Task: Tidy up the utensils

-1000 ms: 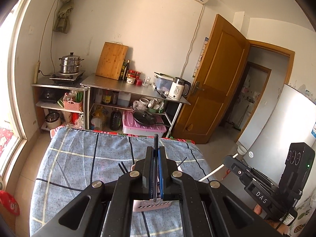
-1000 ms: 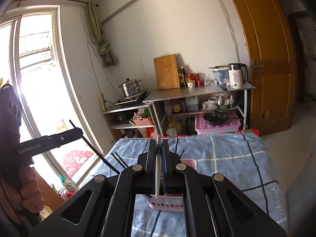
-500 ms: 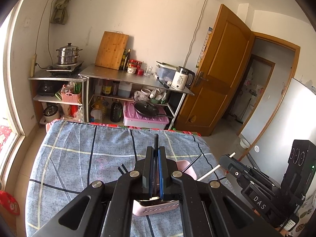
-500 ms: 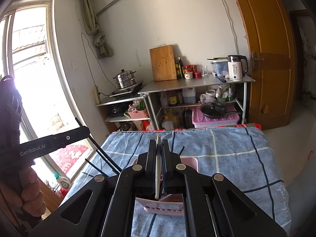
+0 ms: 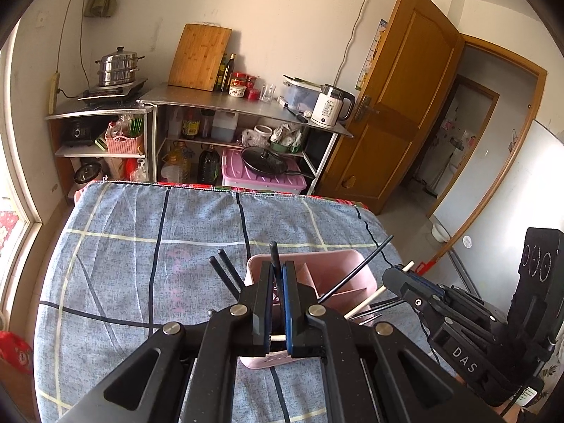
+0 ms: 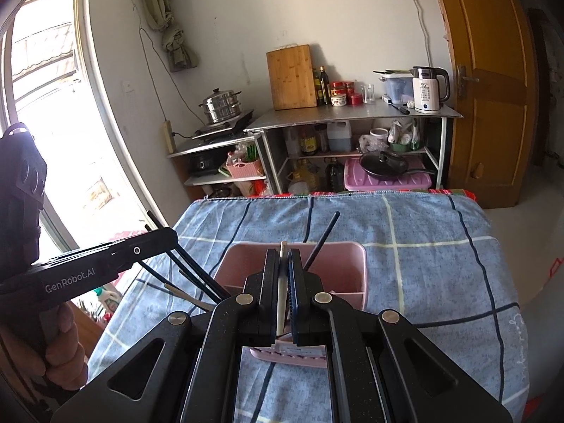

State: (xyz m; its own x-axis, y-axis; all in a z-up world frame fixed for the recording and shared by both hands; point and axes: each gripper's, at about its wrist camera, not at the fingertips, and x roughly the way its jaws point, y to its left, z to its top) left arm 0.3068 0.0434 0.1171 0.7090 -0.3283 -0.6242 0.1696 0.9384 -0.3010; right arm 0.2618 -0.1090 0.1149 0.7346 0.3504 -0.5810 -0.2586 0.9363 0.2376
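A pink utensil caddy (image 5: 331,268) with dividers stands on a blue checked cloth (image 5: 141,246); it also shows in the right wrist view (image 6: 324,261). My left gripper (image 5: 278,275) is shut on a black chopstick (image 5: 274,257), held over the caddy's near left part. My right gripper (image 6: 283,264) is shut on a white chopstick (image 6: 281,289) above the caddy. One black chopstick (image 5: 356,268) leans in the caddy. Two black chopsticks (image 5: 225,271) lie left of the caddy.
The cloth covers a table whose far edge (image 5: 225,187) faces steel shelves (image 5: 243,109) with a kettle, cutting board, pots and bottles. A wooden door (image 5: 398,105) stands at the right, a window (image 6: 53,105) at the left.
Both grippers have tilted down and moved forward over the caddy, which now shows far more fully. Each keeps hold of its chopstick.
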